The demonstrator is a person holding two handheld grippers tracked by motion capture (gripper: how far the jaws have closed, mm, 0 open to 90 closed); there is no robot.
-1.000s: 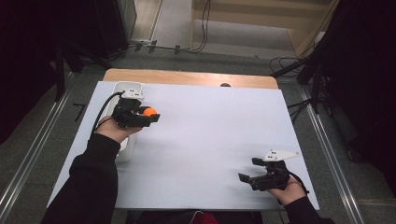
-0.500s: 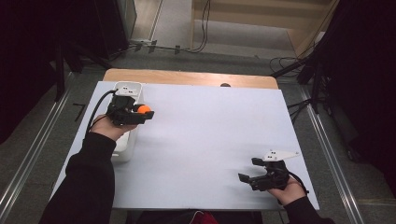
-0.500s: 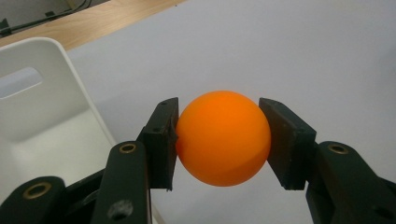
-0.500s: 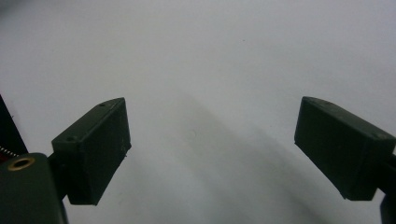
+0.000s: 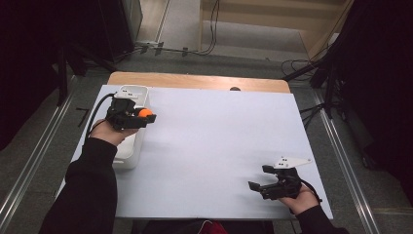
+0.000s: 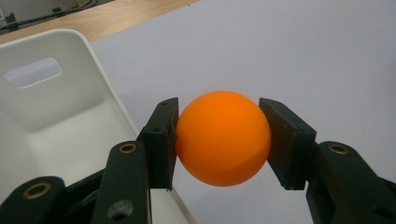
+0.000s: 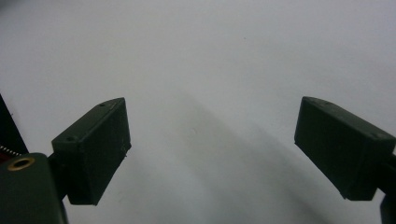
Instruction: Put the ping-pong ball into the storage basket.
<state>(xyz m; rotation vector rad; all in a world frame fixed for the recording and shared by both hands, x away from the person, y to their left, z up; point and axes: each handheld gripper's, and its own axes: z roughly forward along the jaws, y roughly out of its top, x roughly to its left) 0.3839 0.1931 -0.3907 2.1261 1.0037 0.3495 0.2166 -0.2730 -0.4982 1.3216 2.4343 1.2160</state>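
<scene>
An orange ball [image 6: 223, 138] is clamped between the two black jaws of my left gripper [image 5: 145, 117], which is shut on it. In the high view the orange ball [image 5: 145, 113] hangs at the right rim of a white bin [image 5: 127, 157] on the table's left side. The left gripper view has the bin's hollow inside [image 6: 56, 135] just left of the ball. My right gripper [image 5: 258, 180] rests near the table's front right corner, jaws wide open over bare white table [image 7: 210, 60] with nothing between them.
A white sheet [image 5: 219, 136] covers the table, with a wooden strip [image 5: 195, 81] along its far edge. A black cable [image 5: 97, 113] trails from the left gripper. Metal rails and floor cables lie beyond the table's sides.
My left gripper has carried the orange ball a little to the left and away from me, up to the bin's right rim. The right gripper has stayed put.
</scene>
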